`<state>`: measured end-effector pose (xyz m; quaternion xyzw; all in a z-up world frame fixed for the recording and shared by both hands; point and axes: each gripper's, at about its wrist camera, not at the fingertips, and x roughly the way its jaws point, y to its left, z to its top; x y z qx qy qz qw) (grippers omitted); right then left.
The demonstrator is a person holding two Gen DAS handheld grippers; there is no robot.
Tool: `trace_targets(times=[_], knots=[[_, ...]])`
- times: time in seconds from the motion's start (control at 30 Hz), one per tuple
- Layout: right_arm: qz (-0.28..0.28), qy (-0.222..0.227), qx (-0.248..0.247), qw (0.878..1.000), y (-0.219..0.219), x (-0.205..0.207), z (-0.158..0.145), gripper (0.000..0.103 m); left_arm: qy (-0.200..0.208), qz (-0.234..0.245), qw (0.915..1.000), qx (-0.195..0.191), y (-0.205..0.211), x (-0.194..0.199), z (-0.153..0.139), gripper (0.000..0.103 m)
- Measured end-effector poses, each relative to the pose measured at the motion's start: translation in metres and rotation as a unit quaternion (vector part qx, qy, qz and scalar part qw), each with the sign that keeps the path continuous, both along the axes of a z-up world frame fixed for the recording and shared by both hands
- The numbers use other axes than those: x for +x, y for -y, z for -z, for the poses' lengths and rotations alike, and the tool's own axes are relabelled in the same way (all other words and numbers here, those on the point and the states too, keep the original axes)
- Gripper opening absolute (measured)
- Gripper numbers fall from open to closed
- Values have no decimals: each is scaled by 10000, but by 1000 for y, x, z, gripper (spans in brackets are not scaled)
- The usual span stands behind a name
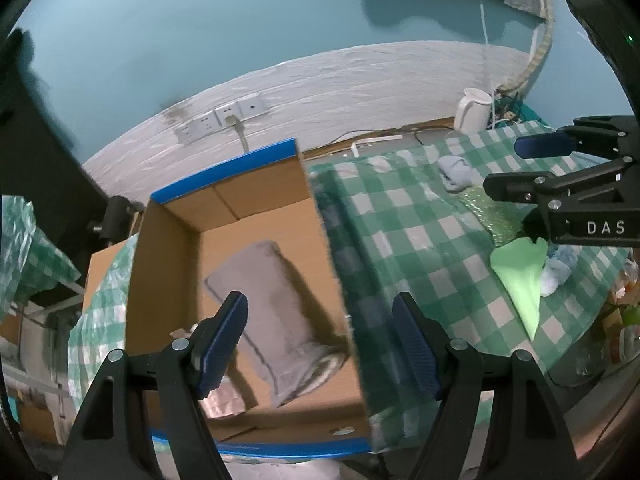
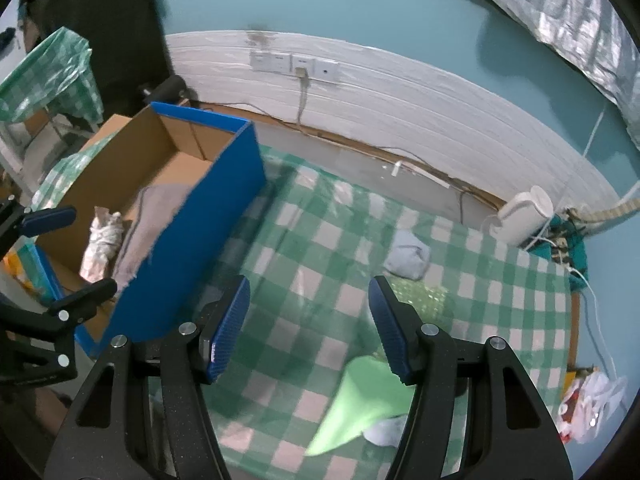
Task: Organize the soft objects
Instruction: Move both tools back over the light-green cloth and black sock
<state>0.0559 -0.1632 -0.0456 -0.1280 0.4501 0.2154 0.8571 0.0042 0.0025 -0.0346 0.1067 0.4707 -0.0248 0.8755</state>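
Checked green cloth (image 2: 320, 240) covers my table, where both my left gripper (image 1: 320, 344) and right gripper (image 2: 310, 328) stand spread and empty, the grey towel (image 1: 272, 312) lying inside the cardboard box (image 1: 160, 264) and the light-green cloth (image 2: 360, 408) under my right one.

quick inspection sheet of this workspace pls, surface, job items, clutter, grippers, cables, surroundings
surface: green-checked tablecloth over the table.
job's things: cardboard box with blue outside holds a grey towel and a pale rolled bundle; light green cloth, grey-blue cloth and pale blue cloth lie on the tablecloth.
clutter: white kettle; bubble wrap.
grippers: left gripper open above the box, empty; right gripper open above the green cloth, empty.
cables: plug lead from wall sockets; white cords near the kettle.
surroundings: teal wall, white lower panel.
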Motion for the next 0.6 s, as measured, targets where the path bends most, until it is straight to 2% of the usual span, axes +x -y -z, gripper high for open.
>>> trace_targets(times=[0.47,0.6], knots=[[473,-131,10,9988,69,-2,14,62,-210,709,9969,274,74,1,17,76],[605,-222,-3,9979,87,-3,21,62,-330,847,9956,246,93,3,25,76]])
